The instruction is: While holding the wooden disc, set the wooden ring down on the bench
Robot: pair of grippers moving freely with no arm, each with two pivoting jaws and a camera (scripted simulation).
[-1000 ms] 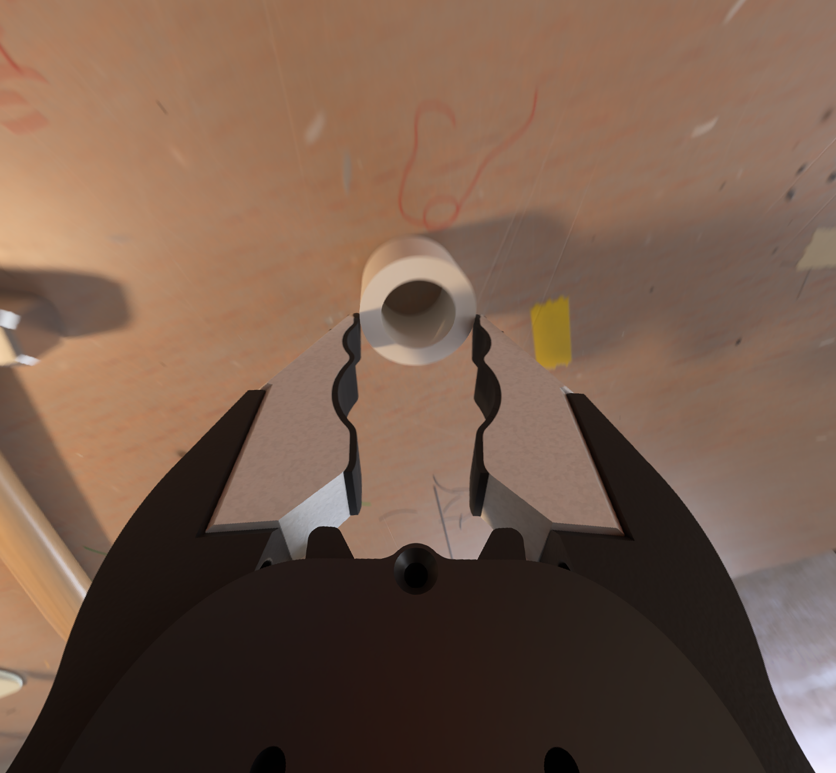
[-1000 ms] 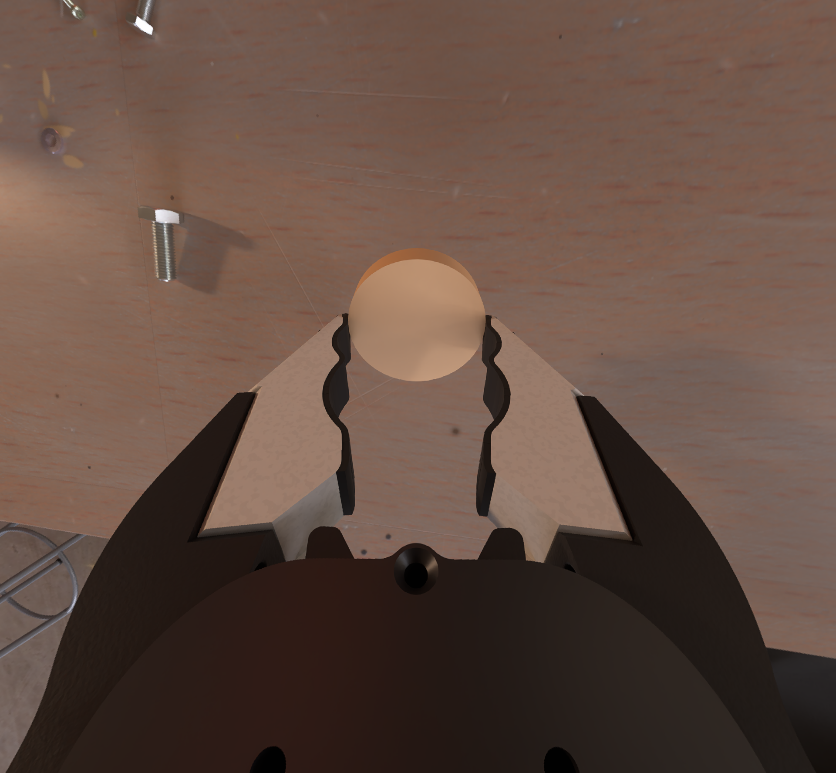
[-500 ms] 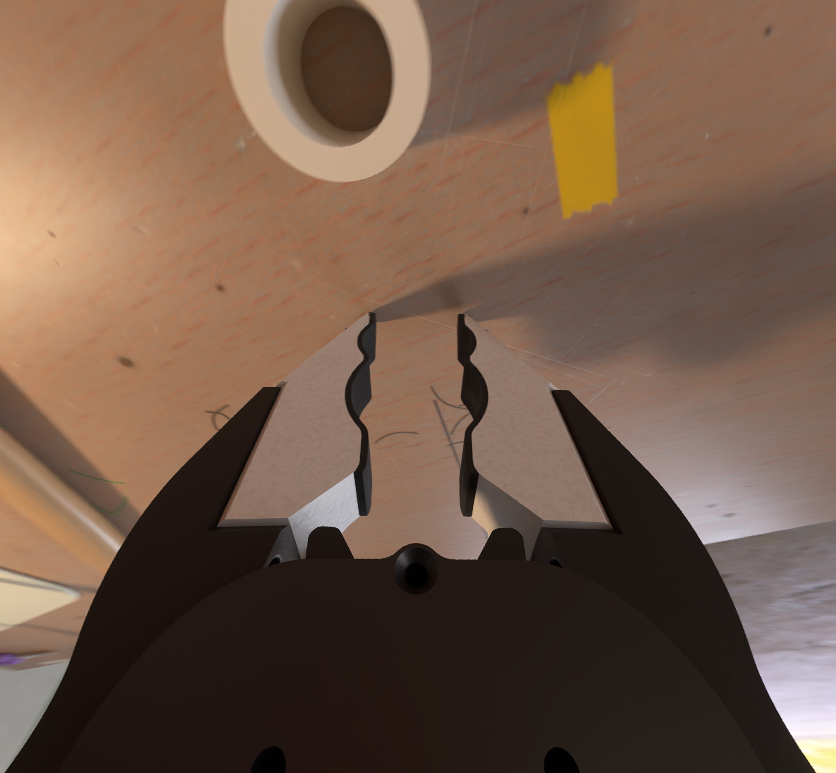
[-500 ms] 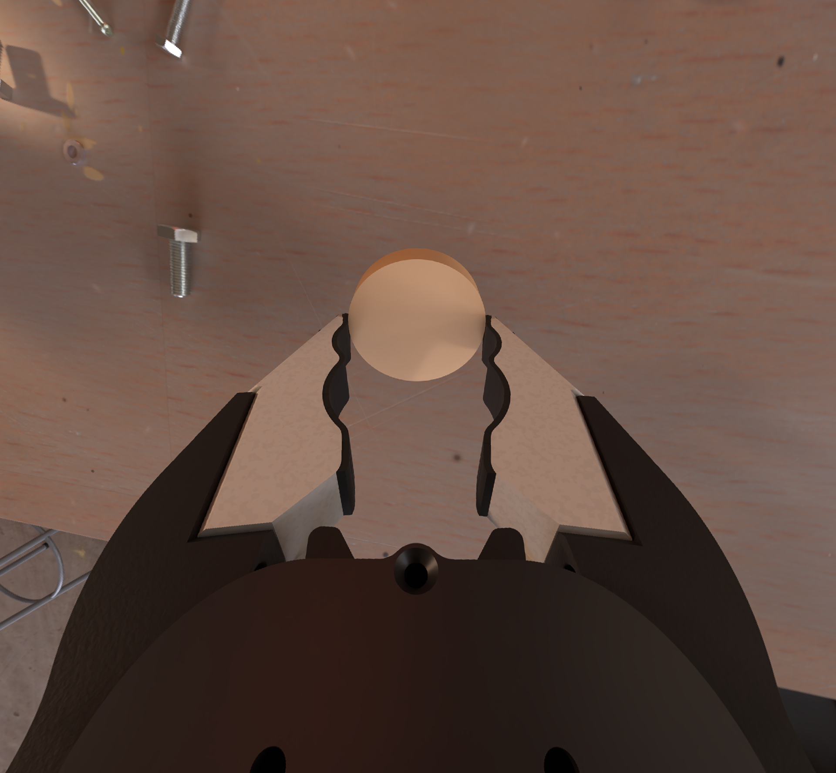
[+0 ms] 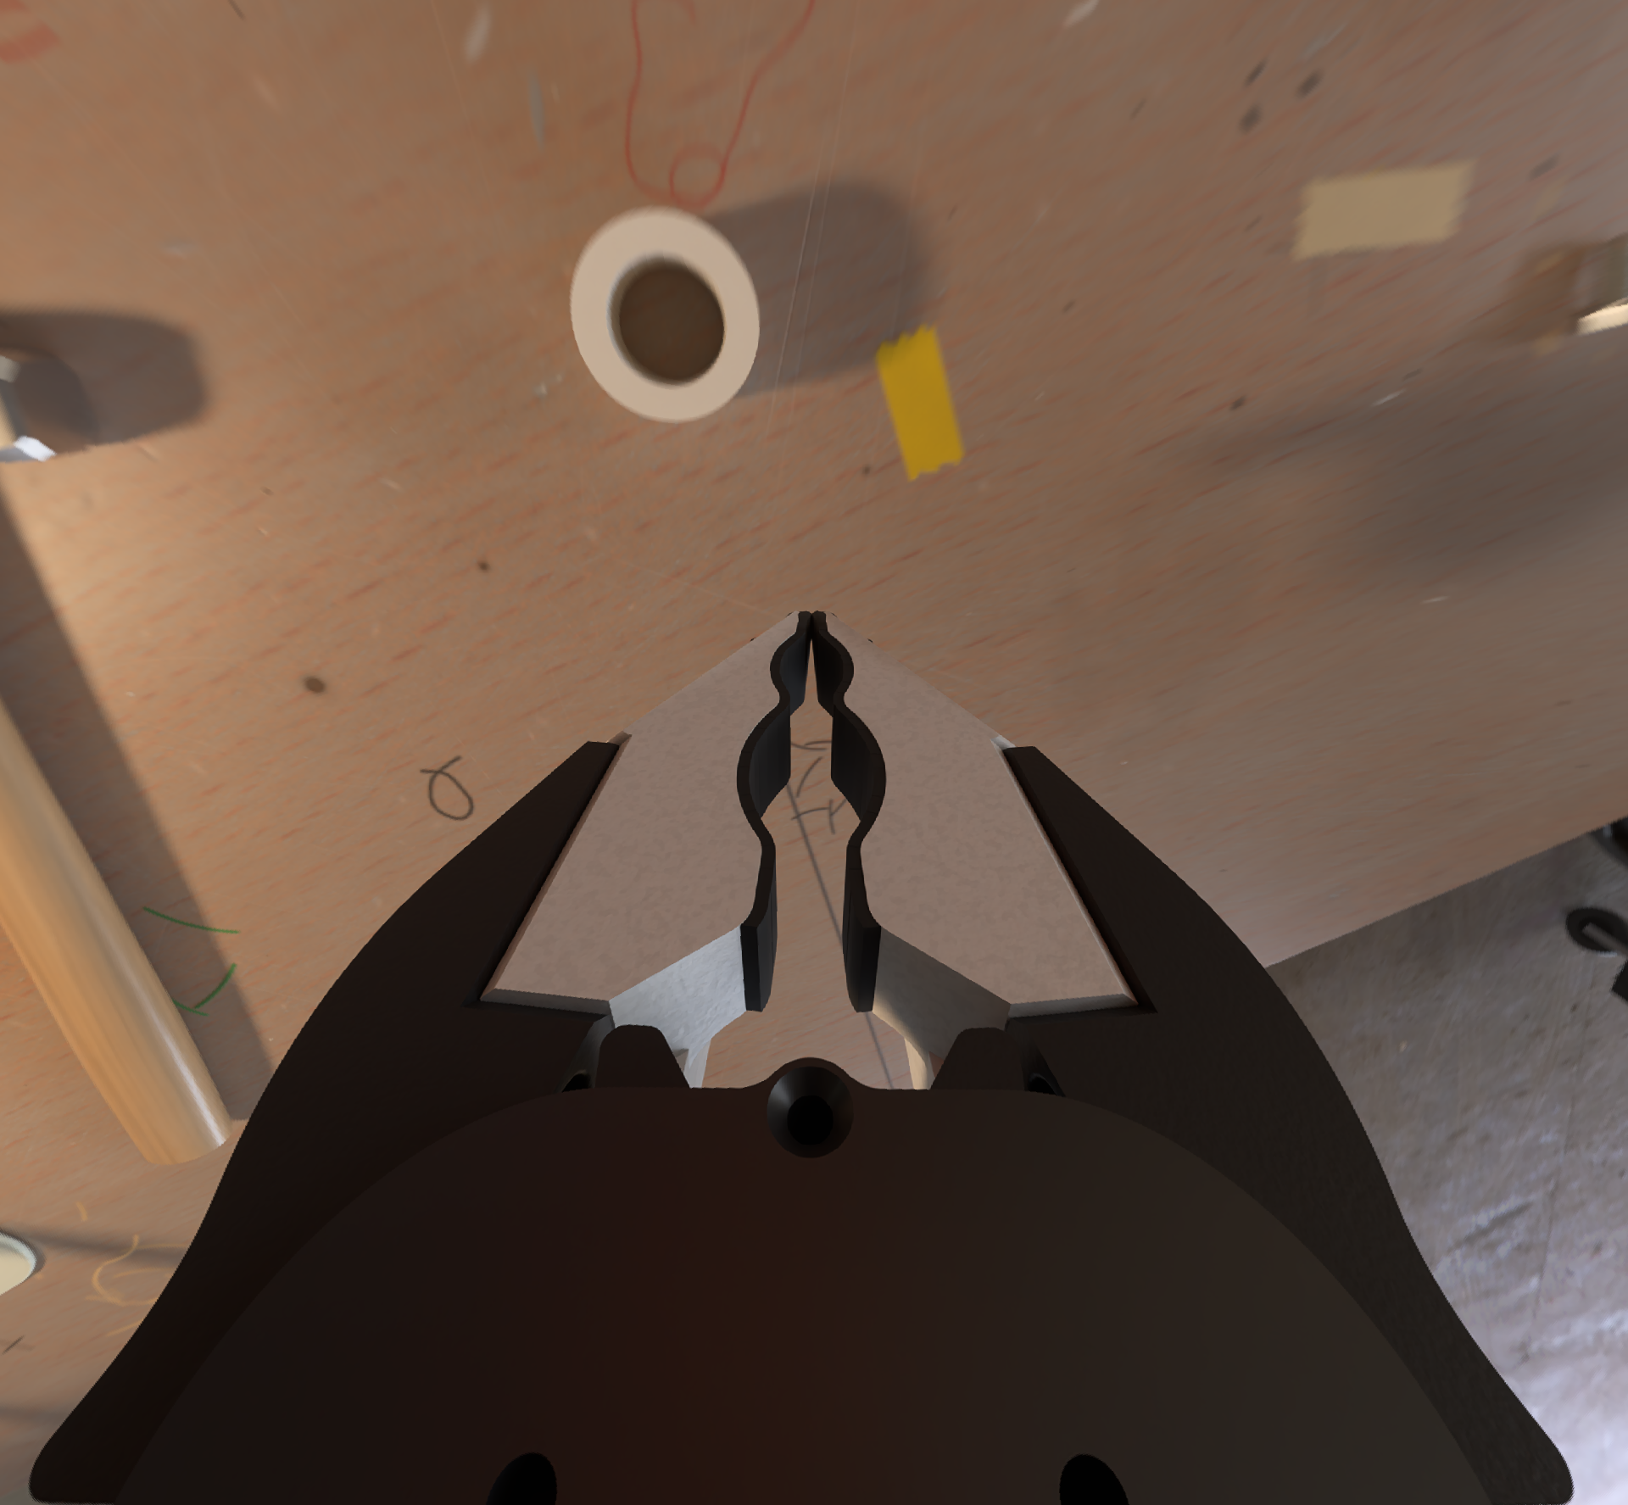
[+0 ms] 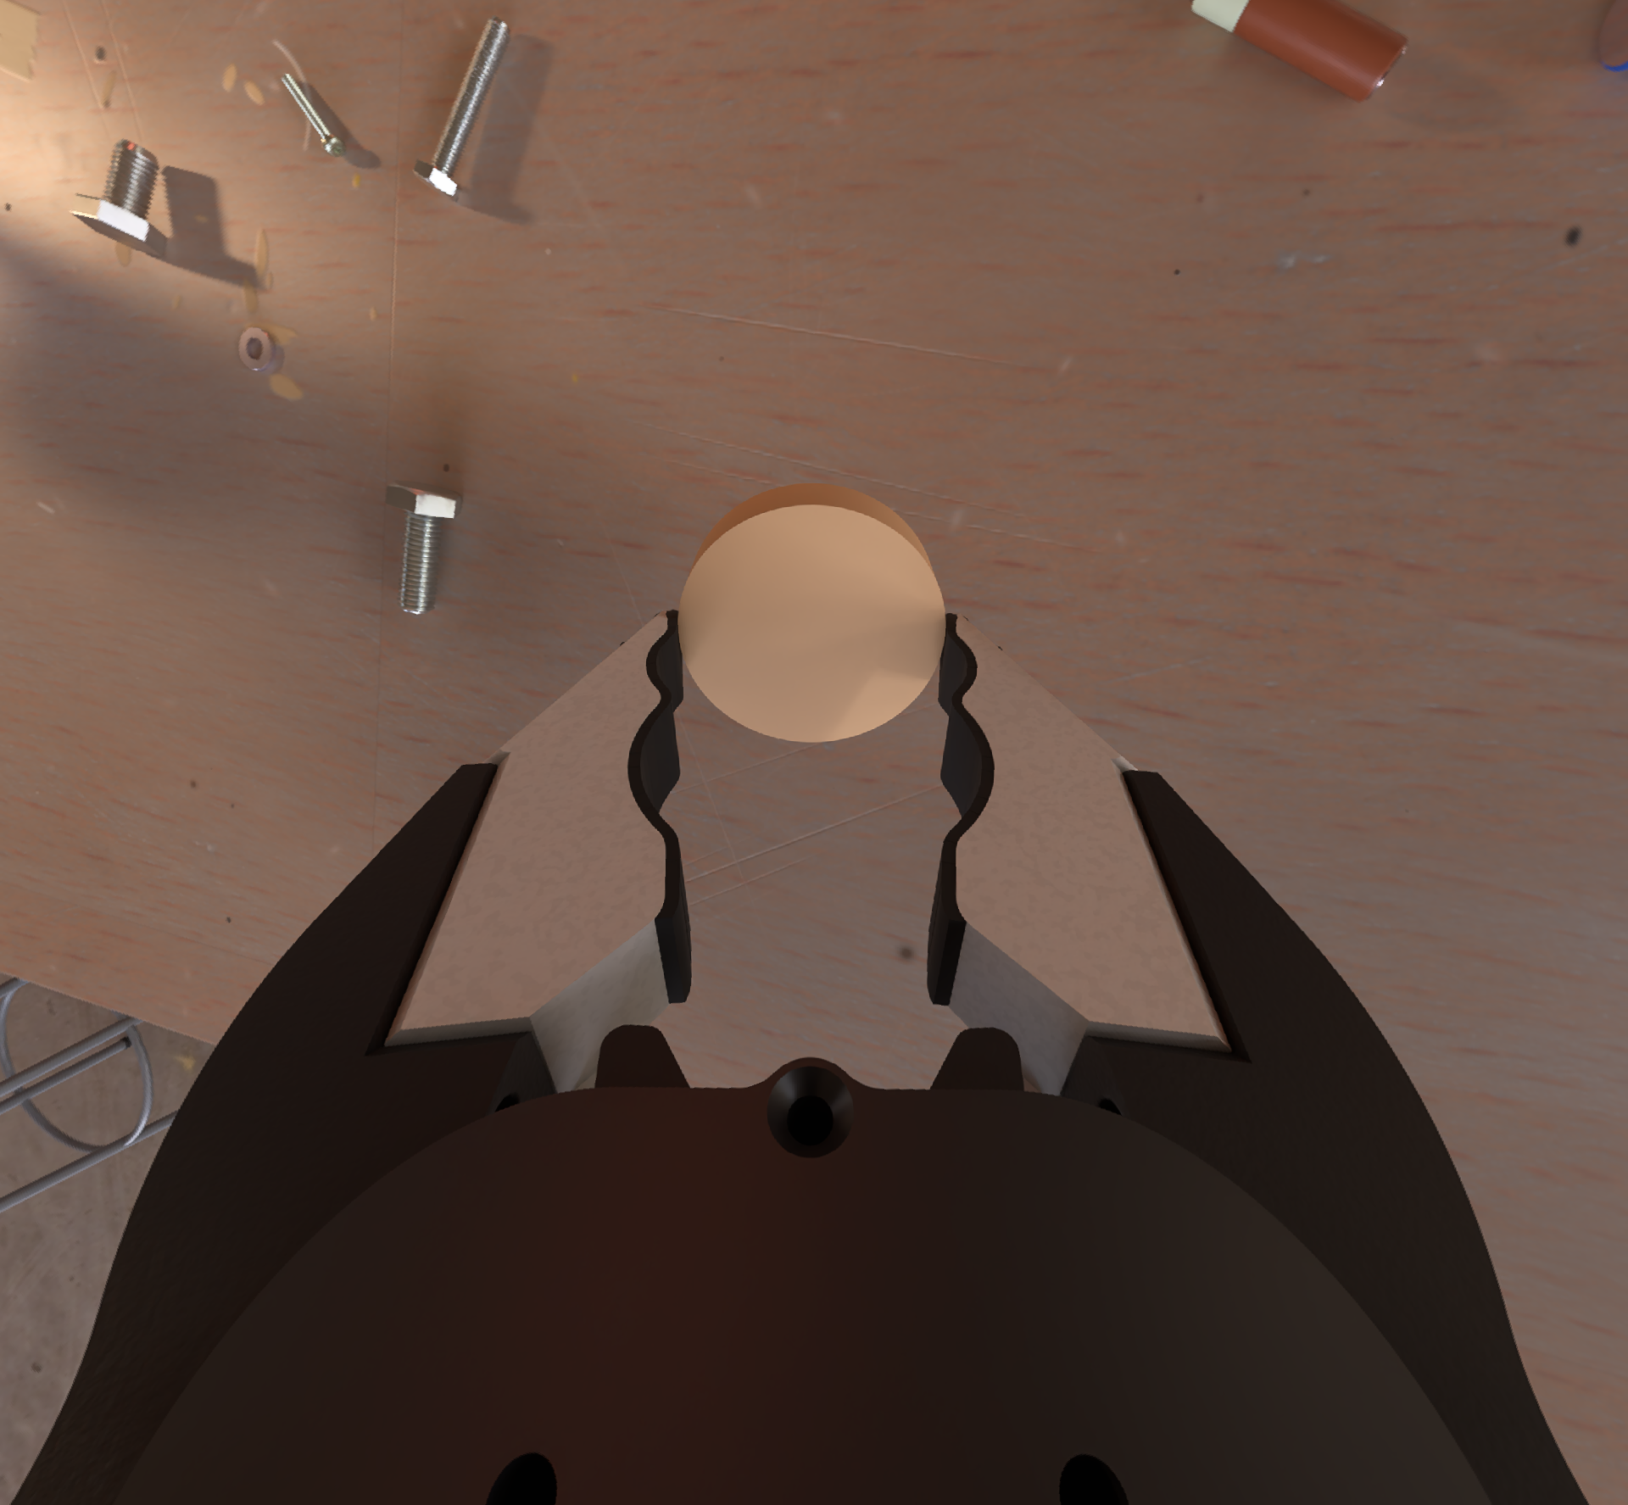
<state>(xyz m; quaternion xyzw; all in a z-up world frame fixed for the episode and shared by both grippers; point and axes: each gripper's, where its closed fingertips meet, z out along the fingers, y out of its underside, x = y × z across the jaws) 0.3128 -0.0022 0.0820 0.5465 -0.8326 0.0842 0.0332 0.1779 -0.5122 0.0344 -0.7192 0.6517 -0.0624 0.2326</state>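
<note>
The wooden ring (image 5: pixel 665 315) now lies flat on the bench (image 5: pixel 1145 582), hole upward, just beside a strip of yellow tape (image 5: pixel 919 401) and below a red scribble. It is free of the left gripper (image 5: pixel 810 615), whose fingers are pressed together at the tips and hold nothing. One second ago the ring sat pinched between those fingertips; half a second ago it was already released, with the fingers still apart and the ring close to the camera. Since then the left gripper has drawn back, so the ring appears smaller and farther ahead, and the fingers have closed.

The wooden disc (image 6: pixel 810 626) remains pinched at its edge between the fingertips of the right gripper (image 6: pixel 810 639), held above the bench and clear of the surface. That grip is unchanged across all three moments. The right view has taken in more of the bench: several bolts (image 6: pixel 421 546), a small washer (image 6: pixel 258 347) and a brown cylinder (image 6: pixel 1299 22) now show.

Judgement: the placement appears complete, with the disc retained as required.
</note>
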